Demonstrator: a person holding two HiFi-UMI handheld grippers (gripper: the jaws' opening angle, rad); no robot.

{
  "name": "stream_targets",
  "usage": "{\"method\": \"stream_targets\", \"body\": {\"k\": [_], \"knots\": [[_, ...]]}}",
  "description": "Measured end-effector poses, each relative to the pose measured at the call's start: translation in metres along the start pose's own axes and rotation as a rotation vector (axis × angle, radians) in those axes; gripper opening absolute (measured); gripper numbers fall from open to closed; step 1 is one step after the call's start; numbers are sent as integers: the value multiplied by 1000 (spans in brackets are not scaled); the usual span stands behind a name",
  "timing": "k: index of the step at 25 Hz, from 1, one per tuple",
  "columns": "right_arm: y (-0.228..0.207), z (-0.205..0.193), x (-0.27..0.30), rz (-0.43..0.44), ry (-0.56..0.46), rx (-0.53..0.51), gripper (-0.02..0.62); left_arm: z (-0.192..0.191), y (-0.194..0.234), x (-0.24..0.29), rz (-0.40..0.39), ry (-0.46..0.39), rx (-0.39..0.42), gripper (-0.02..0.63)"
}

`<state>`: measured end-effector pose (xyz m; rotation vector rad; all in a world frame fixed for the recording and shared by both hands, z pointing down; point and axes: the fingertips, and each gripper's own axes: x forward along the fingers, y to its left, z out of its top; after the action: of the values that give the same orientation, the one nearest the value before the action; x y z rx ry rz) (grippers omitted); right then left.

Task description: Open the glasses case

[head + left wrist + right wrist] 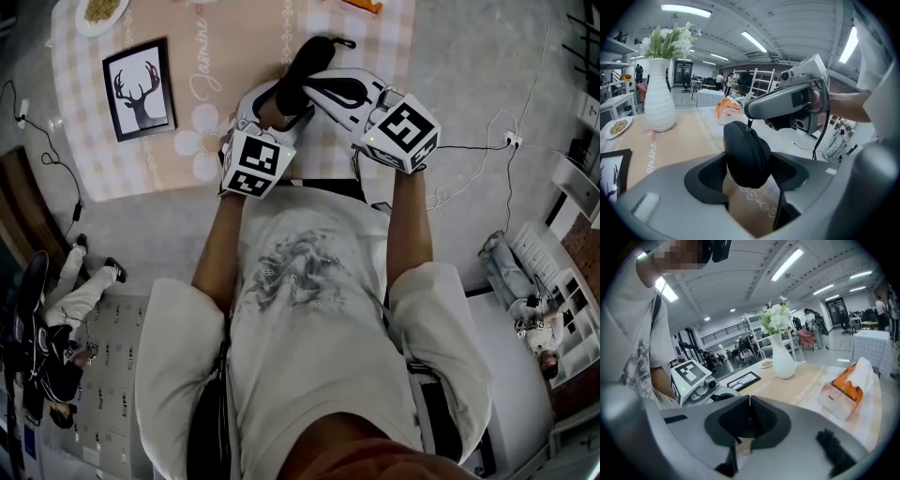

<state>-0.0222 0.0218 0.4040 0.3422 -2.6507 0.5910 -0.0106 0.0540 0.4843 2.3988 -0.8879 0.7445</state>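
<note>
The black zipped glasses case (305, 67) is held up over the table's near edge. My left gripper (749, 172) is shut on it, both pads pressed against the lower half of the case (746, 152). From the right, my right gripper (316, 86) reaches to the top of the case, and its jaws are shut on the small zipper pull (749, 124). In the right gripper view the right gripper (749, 417) has its pads together, with only a thin sliver showing between them. The left gripper's marker cube (691, 377) sits just behind them.
The table (234, 42) has a pink checked cloth. On it stand a white vase with flowers (658, 101), a framed deer picture (139, 89), a plate of food (101, 9) and an orange-and-white packet (846, 390). Cables run across the floor to the right.
</note>
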Motion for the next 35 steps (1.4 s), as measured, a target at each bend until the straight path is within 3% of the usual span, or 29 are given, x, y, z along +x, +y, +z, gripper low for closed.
{"method": "stream_targets", "body": {"k": [10,35], "knots": [[4,-8,6,31,10,23,20,3,0,1,4,-6,-5,296],[-25,-7,3,-102,56,9,15,7,3,-2,-5,-21,-17,288]]}}
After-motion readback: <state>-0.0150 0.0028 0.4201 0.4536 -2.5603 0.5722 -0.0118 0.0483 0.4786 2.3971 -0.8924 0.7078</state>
